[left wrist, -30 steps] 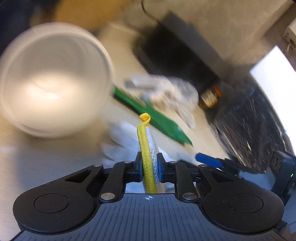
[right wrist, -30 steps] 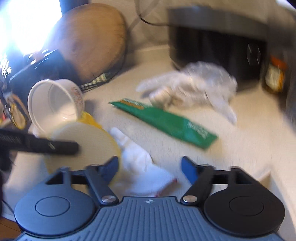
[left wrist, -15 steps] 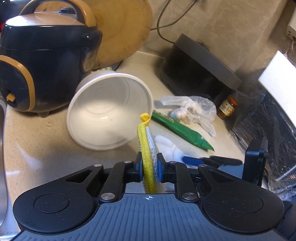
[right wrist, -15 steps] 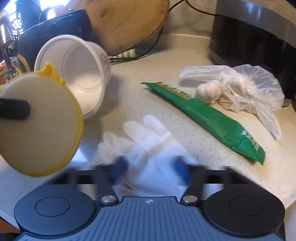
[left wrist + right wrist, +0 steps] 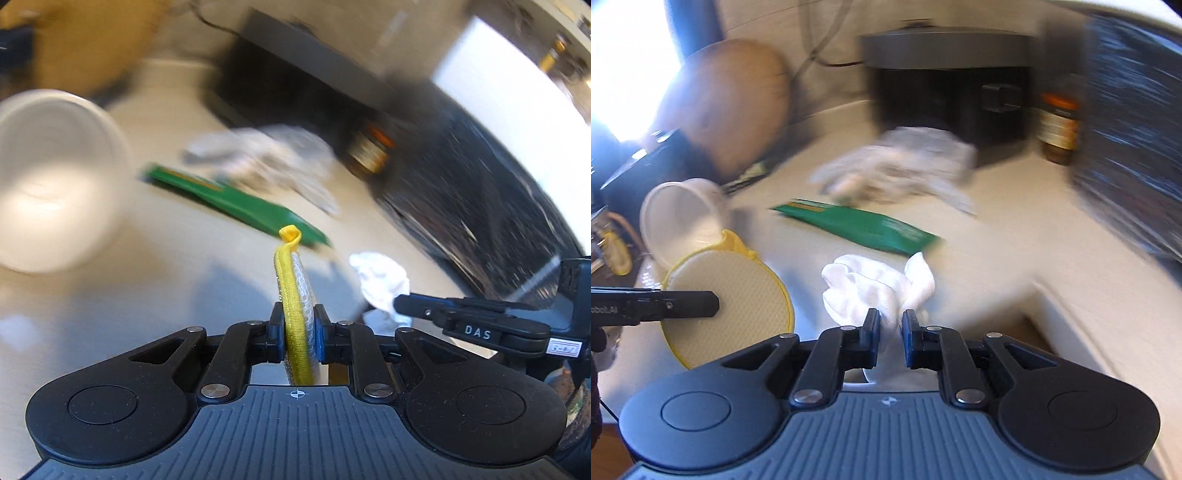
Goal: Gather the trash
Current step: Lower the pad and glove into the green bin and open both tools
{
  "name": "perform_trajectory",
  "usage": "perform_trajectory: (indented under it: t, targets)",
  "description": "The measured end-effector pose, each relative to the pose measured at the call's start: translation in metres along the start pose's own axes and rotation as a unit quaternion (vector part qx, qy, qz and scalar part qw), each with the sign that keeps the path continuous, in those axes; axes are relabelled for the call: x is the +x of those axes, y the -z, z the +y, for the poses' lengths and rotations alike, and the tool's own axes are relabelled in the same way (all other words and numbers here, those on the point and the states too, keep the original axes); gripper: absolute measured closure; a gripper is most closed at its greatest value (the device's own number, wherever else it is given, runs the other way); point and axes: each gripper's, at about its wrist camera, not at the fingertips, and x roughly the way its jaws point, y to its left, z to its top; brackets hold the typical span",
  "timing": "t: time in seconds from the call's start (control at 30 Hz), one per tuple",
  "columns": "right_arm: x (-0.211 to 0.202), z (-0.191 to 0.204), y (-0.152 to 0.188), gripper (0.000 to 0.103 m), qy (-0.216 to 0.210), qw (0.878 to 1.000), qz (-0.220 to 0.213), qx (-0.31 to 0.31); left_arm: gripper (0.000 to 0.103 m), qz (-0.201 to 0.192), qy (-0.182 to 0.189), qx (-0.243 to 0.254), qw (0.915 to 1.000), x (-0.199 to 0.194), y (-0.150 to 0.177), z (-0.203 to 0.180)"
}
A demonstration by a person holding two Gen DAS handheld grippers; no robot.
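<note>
My left gripper (image 5: pixel 298 325) is shut on a round yellow-rimmed sponge (image 5: pixel 291 280), held edge-on; the right wrist view shows that sponge's (image 5: pixel 731 299) flat face at the left. My right gripper (image 5: pixel 889 325) is closing its jaws on a white glove (image 5: pixel 875 284), which is bunched between the pads and raised off the counter. In the left wrist view the glove (image 5: pixel 380 280) hangs at the tip of the right gripper (image 5: pixel 400 303). A green wrapper (image 5: pixel 857 223) and a crumpled clear plastic bag (image 5: pixel 901 162) lie farther back. A white cup (image 5: pixel 679 218) lies on its side at the left.
A dark appliance (image 5: pixel 945 81) and a brown jar (image 5: pixel 1058 125) stand at the back. A wooden board (image 5: pixel 727 107) leans at the back left. A black foil bag (image 5: pixel 480 206) fills the right. The counter's edge (image 5: pixel 1071 314) drops away at the right.
The right gripper's jaws have closed on the white glove, which went from lying flat to bunched and lifted. Both views have swung and blurred. The left gripper keeps its hold on the sponge.
</note>
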Motion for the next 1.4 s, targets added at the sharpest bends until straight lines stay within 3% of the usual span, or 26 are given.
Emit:
perform_trajectory:
  t: [0.17, 0.27, 0.43, 0.53, 0.63, 0.83, 1.03, 1.27, 1.3, 1.4]
  targets:
    - [-0.013, -0.058, 0.042, 0.090, 0.035, 0.997, 0.033, 0.063, 0.084, 0.085, 0.046, 0.032, 0.9948, 0.060, 0.026, -0.044]
    - [-0.010, -0.086, 0.074, 0.090, 0.055, 0.992, 0.061, 0.098, 0.084, 0.150, 0.038, 0.051, 0.9866, 0.107, 0.052, -0.060]
    - [0.005, -0.116, 0.126, 0.090, 0.054, 0.983, 0.112, 0.137, 0.084, 0.237, -0.012, 0.122, 0.9637, 0.191, 0.113, -0.074]
    - [0.011, -0.125, 0.146, 0.090, 0.052, 0.980, 0.131, 0.139, 0.084, 0.284, -0.024, 0.105, 0.9528, 0.243, 0.148, -0.067]
    - [0.016, -0.136, 0.162, 0.090, 0.049, 0.977, 0.144, 0.148, 0.083, 0.305, -0.030, 0.078, 0.9487, 0.292, 0.180, -0.052]
    - [0.031, -0.144, 0.184, 0.090, 0.055, 0.972, 0.180, 0.142, 0.080, 0.341, -0.111, 0.078, 0.9302, 0.373, 0.234, -0.017]
    - [0.051, -0.160, 0.200, 0.090, 0.045, 0.960, 0.215, 0.174, 0.079, 0.344, -0.133, 0.050, 0.9283, 0.364, 0.238, 0.003]
    - [0.098, -0.152, 0.200, 0.089, -0.020, 0.953, 0.230, 0.199, 0.079, 0.311, -0.098, 0.056, 0.9438, 0.290, 0.210, -0.011]
    - [0.108, -0.149, 0.200, 0.087, -0.031, 0.951, 0.232, 0.202, 0.079, 0.301, -0.094, 0.060, 0.9469, 0.276, 0.203, -0.016]
    - [0.140, -0.139, 0.195, 0.061, -0.035, 0.946, 0.249, 0.203, 0.079, 0.273, -0.082, 0.067, 0.9562, 0.236, 0.183, -0.027]
